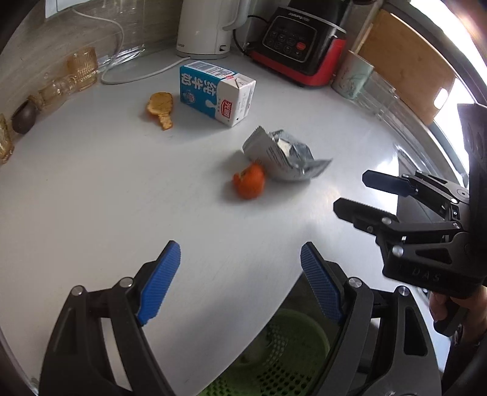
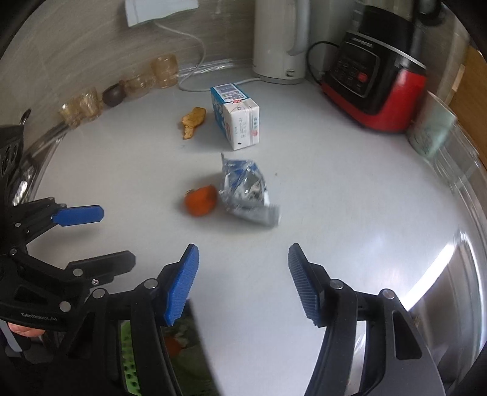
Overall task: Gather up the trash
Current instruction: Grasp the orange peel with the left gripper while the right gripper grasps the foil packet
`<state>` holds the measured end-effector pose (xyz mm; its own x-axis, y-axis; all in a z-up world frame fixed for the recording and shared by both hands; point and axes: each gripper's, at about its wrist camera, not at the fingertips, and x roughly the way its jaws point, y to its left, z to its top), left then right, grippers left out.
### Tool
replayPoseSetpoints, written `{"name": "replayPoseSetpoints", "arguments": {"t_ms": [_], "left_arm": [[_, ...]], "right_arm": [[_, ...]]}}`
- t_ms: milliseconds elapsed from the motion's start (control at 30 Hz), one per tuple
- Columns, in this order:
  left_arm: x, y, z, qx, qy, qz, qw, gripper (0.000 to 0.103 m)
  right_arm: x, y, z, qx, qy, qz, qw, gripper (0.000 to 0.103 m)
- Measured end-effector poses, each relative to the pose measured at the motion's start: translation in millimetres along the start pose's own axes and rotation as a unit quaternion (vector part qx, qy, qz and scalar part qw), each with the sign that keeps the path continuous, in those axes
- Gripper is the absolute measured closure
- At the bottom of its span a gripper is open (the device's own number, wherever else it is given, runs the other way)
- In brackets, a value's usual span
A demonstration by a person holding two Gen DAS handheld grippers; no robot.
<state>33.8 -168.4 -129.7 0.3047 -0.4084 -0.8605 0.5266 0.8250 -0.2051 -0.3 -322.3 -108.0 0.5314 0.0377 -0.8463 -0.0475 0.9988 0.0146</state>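
Lying ahead of spread fingers, orange peel, foil wrapper touching

**Kitchen corner: setting and fixtures**

White table, smooth and matte, with a bright glare patch near its right edge. Grey wood-grain wall behind, carrying a white socket plate with a white cable trailing down. Against the wall: white electric kettle, black-and-red blender base, row of amber glass cups, pale mug. Wooden cutting board leaning at right. Daylight enters from the right.
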Motion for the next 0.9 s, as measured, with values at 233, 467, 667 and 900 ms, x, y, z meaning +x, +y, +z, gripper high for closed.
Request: {"name": "replayPoseSetpoints", "arguments": {"t_ms": [233,467,667,900], "left_arm": [[24,-16,12,-0.031,-0.009,0.021,0.9993,0.025],[47,-18,24,-0.065,-0.003,0.04,0.9971,0.025],[57,-15,32,-0.078,-0.003,0.051,0.9957,0.027],[66,-13,40,-0.081,0.001,0.053,0.9954,0.056]], "right_arm": [[38,-17,18,-0.08,0.012,0.04,0.996,0.034],[61,-24,29,-0.109,0.015,0.072,0.991,0.035],[73,-29,36,-0.115,0.022,0.103,0.988,0.051],[82,-34,45,-0.115,0.03,0.123,0.985,0.088]]}}
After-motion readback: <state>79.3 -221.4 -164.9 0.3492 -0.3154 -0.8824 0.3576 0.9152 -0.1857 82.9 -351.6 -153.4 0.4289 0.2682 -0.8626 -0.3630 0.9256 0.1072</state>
